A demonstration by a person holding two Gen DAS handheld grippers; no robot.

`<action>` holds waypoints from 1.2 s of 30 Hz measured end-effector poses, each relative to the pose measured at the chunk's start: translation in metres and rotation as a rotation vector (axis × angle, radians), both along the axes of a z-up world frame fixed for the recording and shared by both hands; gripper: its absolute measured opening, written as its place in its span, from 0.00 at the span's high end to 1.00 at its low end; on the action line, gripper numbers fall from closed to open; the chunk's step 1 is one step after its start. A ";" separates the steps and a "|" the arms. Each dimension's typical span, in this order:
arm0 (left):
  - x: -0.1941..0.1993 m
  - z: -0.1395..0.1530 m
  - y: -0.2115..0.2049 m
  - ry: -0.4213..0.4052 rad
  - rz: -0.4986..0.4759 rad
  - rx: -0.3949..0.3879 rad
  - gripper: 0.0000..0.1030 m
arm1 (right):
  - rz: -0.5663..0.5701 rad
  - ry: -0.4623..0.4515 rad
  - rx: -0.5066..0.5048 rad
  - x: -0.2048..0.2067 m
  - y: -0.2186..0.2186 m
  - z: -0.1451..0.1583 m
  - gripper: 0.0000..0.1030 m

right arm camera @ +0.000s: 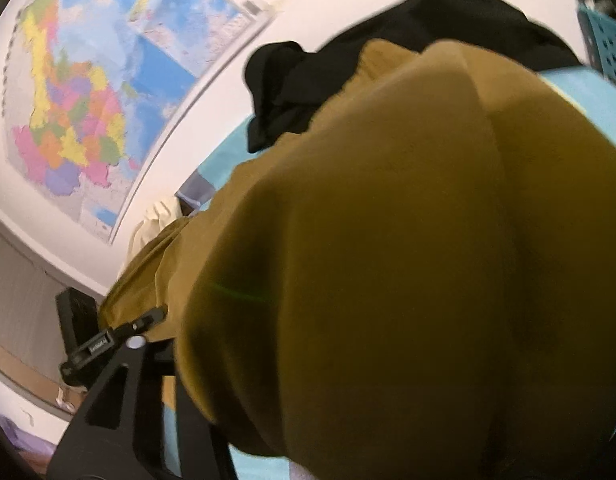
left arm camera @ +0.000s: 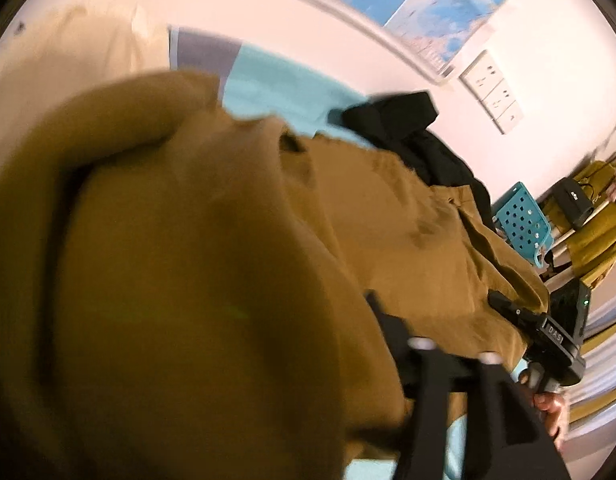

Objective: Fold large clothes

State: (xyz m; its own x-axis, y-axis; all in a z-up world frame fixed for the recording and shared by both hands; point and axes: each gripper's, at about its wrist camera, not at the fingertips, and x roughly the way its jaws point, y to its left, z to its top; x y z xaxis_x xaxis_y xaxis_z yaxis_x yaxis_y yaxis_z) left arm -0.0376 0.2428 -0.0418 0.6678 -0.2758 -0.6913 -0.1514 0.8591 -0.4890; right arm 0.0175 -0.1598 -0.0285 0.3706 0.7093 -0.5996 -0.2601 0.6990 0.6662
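A large mustard-brown garment (left arm camera: 196,264) fills most of both views and drapes over the fingers of each gripper; it also shows in the right wrist view (right arm camera: 388,240). It hangs lifted over a light blue sheet (left arm camera: 276,88). My left gripper (left arm camera: 392,356) is shut on the garment's cloth; only its right finger shows. My right gripper (right arm camera: 176,344) is shut on the garment too; only its left finger shows. Each gripper shows in the other's view, the right one in the left wrist view (left arm camera: 548,340) and the left one in the right wrist view (right arm camera: 108,340).
A black garment (left arm camera: 420,140) lies on the blue sheet beyond the brown one, also in the right wrist view (right arm camera: 308,80). A cream cloth (left arm camera: 68,60) lies at the left. A teal perforated basket (left arm camera: 520,220) stands at the right. Maps (right arm camera: 88,92) hang on the white wall.
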 end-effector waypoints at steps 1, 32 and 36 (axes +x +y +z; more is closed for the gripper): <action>0.001 -0.004 0.002 -0.004 0.017 0.001 0.39 | -0.009 0.010 0.007 0.001 -0.001 -0.004 0.41; 0.009 -0.001 -0.007 -0.010 0.005 0.067 0.62 | -0.011 -0.041 -0.016 -0.002 -0.005 0.001 0.63; 0.005 0.009 -0.005 -0.025 -0.004 0.054 0.69 | -0.007 -0.071 -0.001 -0.006 -0.011 0.012 0.67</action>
State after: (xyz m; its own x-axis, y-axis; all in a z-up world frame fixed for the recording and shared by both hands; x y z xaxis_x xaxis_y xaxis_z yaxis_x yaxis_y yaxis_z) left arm -0.0331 0.2379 -0.0326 0.6843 -0.2413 -0.6881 -0.1363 0.8847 -0.4458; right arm 0.0117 -0.1704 -0.0168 0.4168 0.7062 -0.5724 -0.3016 0.7014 0.6458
